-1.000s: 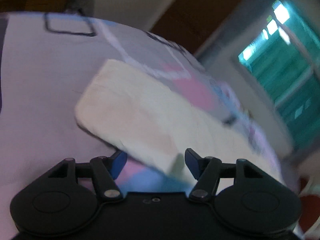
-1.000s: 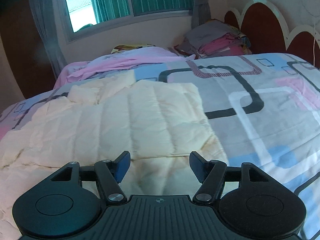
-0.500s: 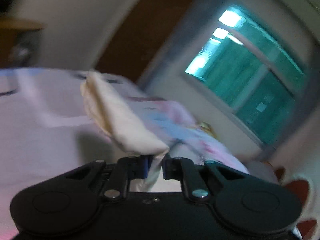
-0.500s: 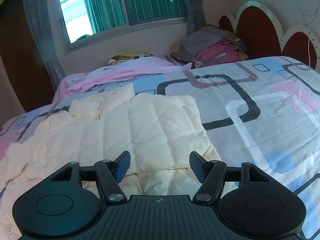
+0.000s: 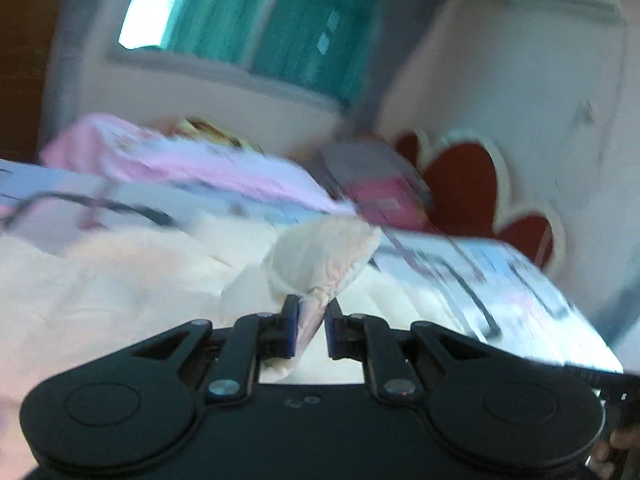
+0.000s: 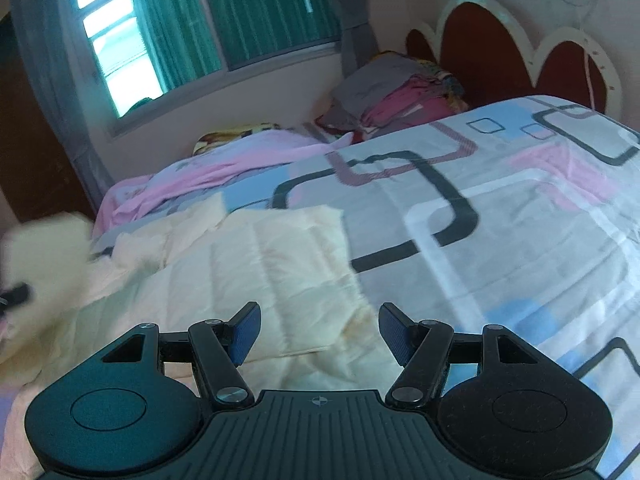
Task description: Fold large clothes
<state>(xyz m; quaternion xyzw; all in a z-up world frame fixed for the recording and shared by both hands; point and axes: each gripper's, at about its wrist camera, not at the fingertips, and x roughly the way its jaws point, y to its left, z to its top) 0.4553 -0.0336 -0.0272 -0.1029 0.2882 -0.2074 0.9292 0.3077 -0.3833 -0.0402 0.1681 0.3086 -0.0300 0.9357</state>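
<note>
On the bed [image 6: 520, 208] | cream quilted garment [image 6: 256, 264] is spread flat, one corner lifted | left gripper [image 5: 311, 330]: fingers, apart a second earlier, are now clamped on that corner | right gripper [image 6: 320, 332]: fingers held apart, empty | fold judged begun.

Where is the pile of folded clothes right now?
In the right wrist view, the pile of folded clothes sits at the far end of the bed, upper middle, beside the red headboard and under the window.
</note>
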